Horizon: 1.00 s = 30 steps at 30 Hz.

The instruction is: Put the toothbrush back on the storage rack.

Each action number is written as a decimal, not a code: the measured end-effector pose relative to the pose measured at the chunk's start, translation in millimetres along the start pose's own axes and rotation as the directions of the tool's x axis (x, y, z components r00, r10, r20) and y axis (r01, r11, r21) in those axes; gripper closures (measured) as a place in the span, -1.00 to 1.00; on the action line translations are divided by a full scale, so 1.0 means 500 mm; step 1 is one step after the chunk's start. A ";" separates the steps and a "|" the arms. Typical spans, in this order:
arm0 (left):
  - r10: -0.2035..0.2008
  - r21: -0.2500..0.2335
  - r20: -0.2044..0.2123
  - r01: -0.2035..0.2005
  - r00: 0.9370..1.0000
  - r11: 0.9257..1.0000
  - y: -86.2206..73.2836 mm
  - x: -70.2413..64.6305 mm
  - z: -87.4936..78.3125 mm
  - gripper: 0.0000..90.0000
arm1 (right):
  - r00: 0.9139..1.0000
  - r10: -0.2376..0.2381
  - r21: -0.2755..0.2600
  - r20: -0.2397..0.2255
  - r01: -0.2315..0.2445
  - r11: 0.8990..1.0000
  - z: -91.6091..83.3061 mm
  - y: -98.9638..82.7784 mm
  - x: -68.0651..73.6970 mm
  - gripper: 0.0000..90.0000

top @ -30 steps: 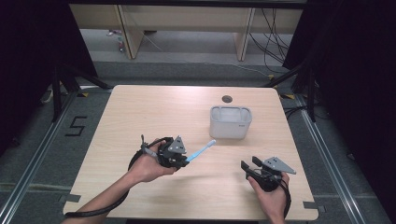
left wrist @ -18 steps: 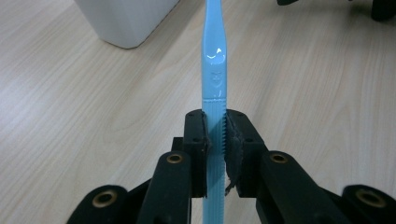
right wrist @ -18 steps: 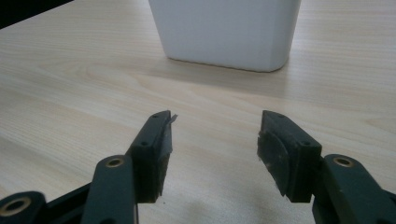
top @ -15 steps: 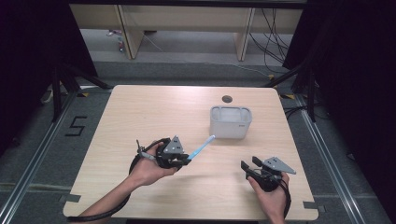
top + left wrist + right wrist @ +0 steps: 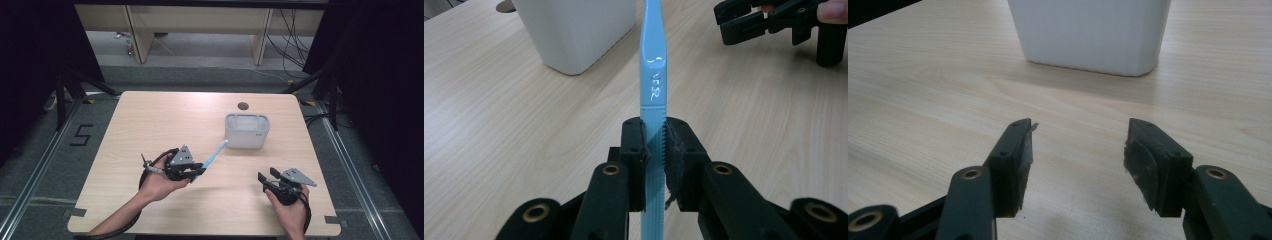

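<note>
A light blue toothbrush is clamped by its ribbed handle in my left gripper, which is shut on it. Its head points up and right toward the white rectangular cup and hangs just short of the cup's near left corner. My right gripper rests low at the front right of the table, jaws wide apart with nothing between them, facing the cup. That gripper also appears far off in the left gripper view.
The cup stands right of the middle of the light wooden table. A dark round cable hole sits near the table's far edge. Black curtains flank both sides, and a shelf unit stands on the floor beyond.
My left gripper has shifted slightly left and toward the front edge with the toothbrush, whose tip now tilts nearer the cup. The right gripper has stayed put.
</note>
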<state>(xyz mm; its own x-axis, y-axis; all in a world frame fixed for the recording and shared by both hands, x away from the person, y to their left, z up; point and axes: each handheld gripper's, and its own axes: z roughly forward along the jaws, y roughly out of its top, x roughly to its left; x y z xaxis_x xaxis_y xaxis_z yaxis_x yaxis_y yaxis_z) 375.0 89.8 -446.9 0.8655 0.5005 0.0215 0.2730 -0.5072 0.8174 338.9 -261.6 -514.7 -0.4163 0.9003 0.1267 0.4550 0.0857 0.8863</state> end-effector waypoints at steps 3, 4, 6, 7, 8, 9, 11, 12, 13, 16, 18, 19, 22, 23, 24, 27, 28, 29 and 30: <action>-0.021 -0.028 0.000 0.021 1.000 0.999 -0.002 -0.003 0.004 0.75 | 1.000 0.002 0.008 0.000 -0.002 1.000 -0.001 0.000 0.001 0.02; -0.022 -0.030 -0.001 0.022 1.000 0.999 -0.003 -0.003 0.004 0.75 | 1.000 0.002 0.008 0.000 -0.002 1.000 -0.001 0.000 0.001 0.02; -0.026 -0.041 -0.003 0.026 1.000 0.999 -0.004 -0.005 0.005 0.75 | 1.000 0.011 0.011 -0.003 -0.011 1.000 -0.002 0.001 0.003 0.02; -0.019 -0.037 -0.004 0.019 1.000 0.999 -0.005 -0.004 0.003 0.75 | 1.000 0.011 0.010 -0.003 -0.011 1.000 -0.002 0.001 0.003 0.02; -0.026 -0.049 -0.004 0.026 1.000 0.998 -0.005 -0.005 0.004 0.75 | 1.000 0.004 0.001 0.001 -0.004 1.000 0.000 0.000 0.002 0.02; -0.028 -0.057 -0.008 0.027 1.000 0.998 -0.006 -0.005 0.005 0.75 | 1.000 0.004 0.001 0.001 -0.004 1.000 0.000 0.000 0.002 0.02; -0.030 -0.061 -0.006 0.030 1.000 0.998 -0.006 -0.004 0.003 0.75 | 1.000 0.006 0.007 -0.001 -0.006 1.000 -0.001 0.000 0.001 0.02; -0.034 -0.066 -0.016 0.032 0.999 0.997 -0.007 -0.005 0.003 0.75 | 1.000 0.008 0.002 -0.004 -0.008 1.000 0.000 0.000 0.001 0.02; -0.036 -0.074 -0.018 0.034 0.999 0.997 -0.008 -0.006 0.003 0.75 | 1.000 0.008 0.005 -0.003 -0.008 1.000 -0.001 0.000 0.001 0.02; -0.045 -0.093 -0.018 0.043 0.999 0.995 -0.010 -0.007 0.003 0.75 | 1.000 0.010 -0.004 -0.010 -0.010 1.000 0.001 0.000 0.001 0.02; -0.054 -0.106 -0.018 0.052 0.998 0.993 -0.012 -0.007 0.004 0.75 | 1.000 0.007 0.001 0.004 -0.007 1.000 -0.001 0.000 0.001 0.02; -0.053 -0.105 -0.017 0.050 0.998 0.993 -0.013 -0.007 0.004 0.75 | 1.000 0.016 0.002 -0.002 -0.016 1.000 -0.001 0.000 0.002 0.02; -0.055 -0.127 -0.010 0.054 0.998 0.990 -0.016 -0.007 0.005 0.75 | 1.000 0.017 0.003 -0.001 -0.016 1.000 -0.001 0.000 0.003 0.02; -0.058 -0.130 -0.017 0.056 0.998 0.990 -0.016 -0.008 0.004 0.75 | 1.000 0.017 0.003 -0.002 -0.017 1.000 -0.001 0.000 0.003 0.02; -0.057 -0.132 -0.019 0.054 0.998 0.990 -0.016 -0.008 0.004 0.75 | 1.000 0.019 0.011 -0.004 -0.019 1.000 -0.002 0.001 0.003 0.02; -0.062 -0.156 -0.017 0.058 0.998 0.986 -0.016 -0.008 0.005 0.75 | 0.999 0.041 0.010 0.003 -0.041 0.999 -0.003 0.000 0.007 0.03; -0.064 -0.161 -0.015 0.060 0.998 0.985 -0.015 -0.008 0.005 0.75 | 1.000 -0.012 -0.010 0.011 0.013 1.000 0.000 0.000 0.001 0.03; -0.063 -0.160 -0.025 0.058 0.998 0.985 -0.015 -0.009 0.003 0.75 | 1.000 -0.010 -0.009 0.008 0.010 1.000 0.000 0.000 0.002 0.03; -0.063 -0.163 -0.024 0.059 0.998 0.985 -0.014 -0.009 0.004 0.75 | 1.000 -0.007 -0.017 -0.001 0.007 1.000 0.002 0.000 0.004 0.04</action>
<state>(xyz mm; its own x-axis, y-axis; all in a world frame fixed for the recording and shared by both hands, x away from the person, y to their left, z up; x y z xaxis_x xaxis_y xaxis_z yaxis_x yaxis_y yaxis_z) 370.0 90.1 -454.0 0.8359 0.5486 -0.0162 0.2513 -0.3563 0.9000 338.7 -259.5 -514.9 -0.4201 0.8994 0.1207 0.4383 0.0847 0.8948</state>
